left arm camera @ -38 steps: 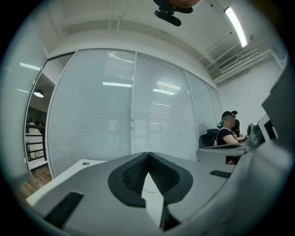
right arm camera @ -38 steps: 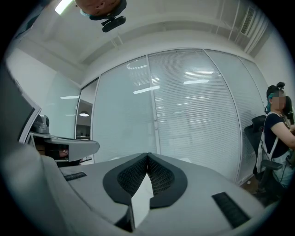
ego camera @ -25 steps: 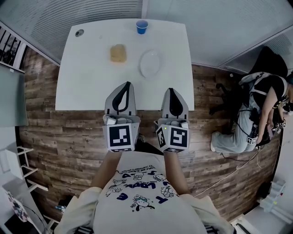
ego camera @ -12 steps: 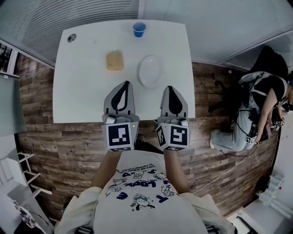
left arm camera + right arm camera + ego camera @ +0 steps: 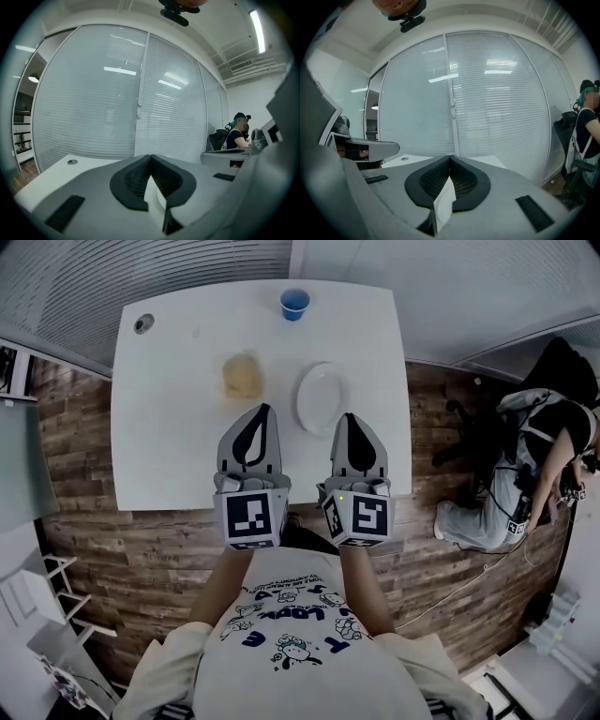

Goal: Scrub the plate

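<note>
A person in a white printed T-shirt (image 5: 291,634) stands at the near edge of a white rectangular bench (image 5: 169,437), holding a grey two-jaw tool in each hand. The left tongs (image 5: 260,410) and the right tongs (image 5: 347,416) reach side by side over the near part of the bench, both pointing toward its far edge.

Both pairs of tongs are pressed together with nothing between them. Each gripper view shows the dark ribbed pads meeting at the tip.

The round white plate (image 5: 322,397) lies flat on the bench. From the head view, the right tongs' tip sits right at the plate's right rim; whether it touches cannot be told. A tan, blocky sponge (image 5: 242,377) lies left of the plate, ahead of the left tongs and apart from them.

A blue plastic cup (image 5: 294,304) stands upright near the far edge. A small round grey fitting (image 5: 142,323) sits in the far left corner.

The bench stands on a wood-plank floor (image 5: 84,521) before a wall of pale slatted blinds (image 5: 93,93). Another person (image 5: 525,474) is off to the right, well apart from the bench.
</note>
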Available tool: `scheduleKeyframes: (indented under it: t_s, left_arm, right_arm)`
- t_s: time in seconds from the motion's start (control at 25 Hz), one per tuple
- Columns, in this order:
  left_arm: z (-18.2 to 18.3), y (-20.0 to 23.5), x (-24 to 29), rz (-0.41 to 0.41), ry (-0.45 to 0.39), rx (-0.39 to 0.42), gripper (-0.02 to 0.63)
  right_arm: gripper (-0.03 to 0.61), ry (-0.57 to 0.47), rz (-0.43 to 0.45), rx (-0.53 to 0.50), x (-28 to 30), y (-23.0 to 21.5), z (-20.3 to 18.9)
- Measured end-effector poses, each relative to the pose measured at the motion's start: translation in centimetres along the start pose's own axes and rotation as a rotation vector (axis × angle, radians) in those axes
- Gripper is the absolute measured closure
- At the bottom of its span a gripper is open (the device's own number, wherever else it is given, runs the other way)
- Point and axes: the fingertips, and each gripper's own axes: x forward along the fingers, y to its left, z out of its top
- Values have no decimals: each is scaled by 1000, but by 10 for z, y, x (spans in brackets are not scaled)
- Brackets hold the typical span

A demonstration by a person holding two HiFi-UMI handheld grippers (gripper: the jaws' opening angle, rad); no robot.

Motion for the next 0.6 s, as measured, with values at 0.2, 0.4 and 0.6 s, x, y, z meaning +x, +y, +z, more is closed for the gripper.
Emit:
scheduleKeyframes:
  t_s: [0.2,0.4,0.6]
  left_arm:
    - [-9,16,19,-4,30,-1,588]
    - [-14,36,28,22,56,-27,588]
    - [-23,58,41,62,94,-63,588]
  right_arm:
    - [571,26,17,-4,26,9,-7]
    - [571,54,29,-14,43,20,-9]
    - [571,65,33,-18,61,28,-9]
